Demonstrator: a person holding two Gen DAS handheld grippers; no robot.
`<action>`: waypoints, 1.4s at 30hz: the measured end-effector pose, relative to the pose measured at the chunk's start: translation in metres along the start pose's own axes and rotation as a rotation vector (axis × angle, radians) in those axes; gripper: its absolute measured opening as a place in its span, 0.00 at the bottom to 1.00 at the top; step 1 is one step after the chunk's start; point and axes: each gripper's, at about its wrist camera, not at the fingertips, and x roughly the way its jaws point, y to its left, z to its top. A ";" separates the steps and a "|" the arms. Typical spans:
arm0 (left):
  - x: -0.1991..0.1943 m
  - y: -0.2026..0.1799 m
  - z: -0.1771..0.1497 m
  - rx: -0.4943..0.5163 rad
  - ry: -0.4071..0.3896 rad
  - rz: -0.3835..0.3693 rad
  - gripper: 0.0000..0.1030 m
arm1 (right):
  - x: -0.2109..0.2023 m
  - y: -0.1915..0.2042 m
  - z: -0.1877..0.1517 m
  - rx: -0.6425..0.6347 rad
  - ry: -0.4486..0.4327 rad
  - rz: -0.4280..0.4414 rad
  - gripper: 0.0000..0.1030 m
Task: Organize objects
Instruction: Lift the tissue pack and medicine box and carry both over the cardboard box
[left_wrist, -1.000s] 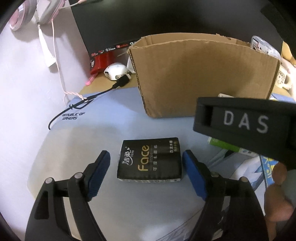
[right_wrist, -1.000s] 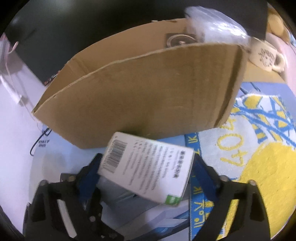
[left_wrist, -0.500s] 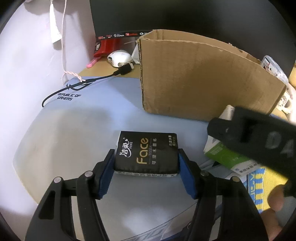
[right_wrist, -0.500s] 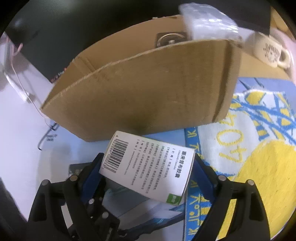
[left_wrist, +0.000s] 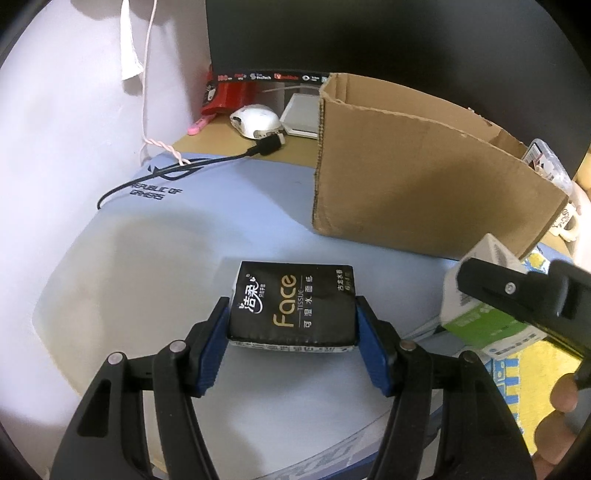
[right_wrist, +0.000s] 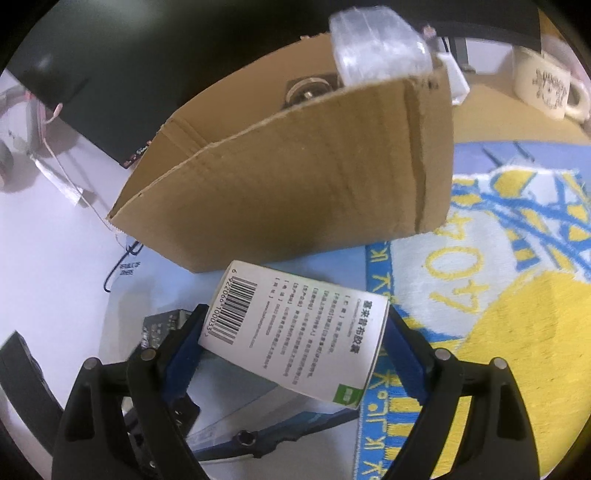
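A: Report the left hand-held gripper (left_wrist: 291, 332).

B: I see its blue pads pressed against both short sides of the black tissue pack (left_wrist: 293, 304), which lies flat on the blue desk mat (left_wrist: 166, 258). It is gripping the pack.

A: And the right hand-held gripper (right_wrist: 295, 341)?

B: Its jaws stand wide, clamped on a white medicine box (right_wrist: 295, 332), barcode side up and tilted. The box is held above the mat, just in front of the cardboard box (right_wrist: 295, 177).

A: Surroundings?

B: From the left wrist view, a white mouse (left_wrist: 255, 120) sits beyond the mat, left of the cardboard box. A yellow-and-blue towel (right_wrist: 498, 314) lies to the right, a cream mug (right_wrist: 546, 88) behind it.
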 end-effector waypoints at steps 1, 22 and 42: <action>0.000 0.001 0.001 -0.001 -0.002 0.002 0.62 | 0.000 0.008 0.000 -0.018 -0.007 -0.008 0.92; -0.009 0.023 0.003 -0.059 -0.035 -0.065 0.61 | -0.017 0.011 0.005 -0.076 -0.020 0.048 0.92; -0.055 0.027 0.018 -0.060 -0.171 -0.070 0.61 | -0.058 0.015 0.006 -0.116 -0.126 0.068 0.92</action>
